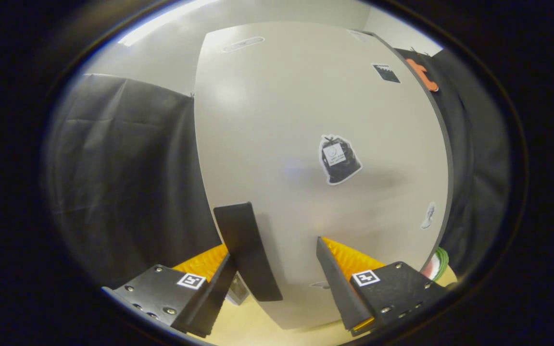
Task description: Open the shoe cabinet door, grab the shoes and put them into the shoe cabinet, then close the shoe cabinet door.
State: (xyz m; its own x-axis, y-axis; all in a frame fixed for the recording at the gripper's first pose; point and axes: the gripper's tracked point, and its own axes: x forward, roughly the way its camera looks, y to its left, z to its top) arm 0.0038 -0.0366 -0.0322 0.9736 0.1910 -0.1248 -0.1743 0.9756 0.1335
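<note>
The pale shoe cabinet door (pixel 306 110) stands upright right in front of me, very close. A black strip handle (pixel 245 250) sits on its left edge, low down. My gripper (pixel 274 247) is open, its fingers spread wide against the lower part of the door. The handle lies between the fingers, close beside the left finger (pixel 209 293) and well apart from the right finger (pixel 337 278). Whether the left finger touches the handle I cannot tell. No shoes are in sight.
Stickers dot the door: a black bag shape (pixel 338 159) at mid height and smaller ones near its right edge. Black cloth (pixel 123 182) hangs on both sides. Pale wooden floor (pixel 258 327) shows below, and a green and red object (pixel 438 264) peeks past the door's lower right.
</note>
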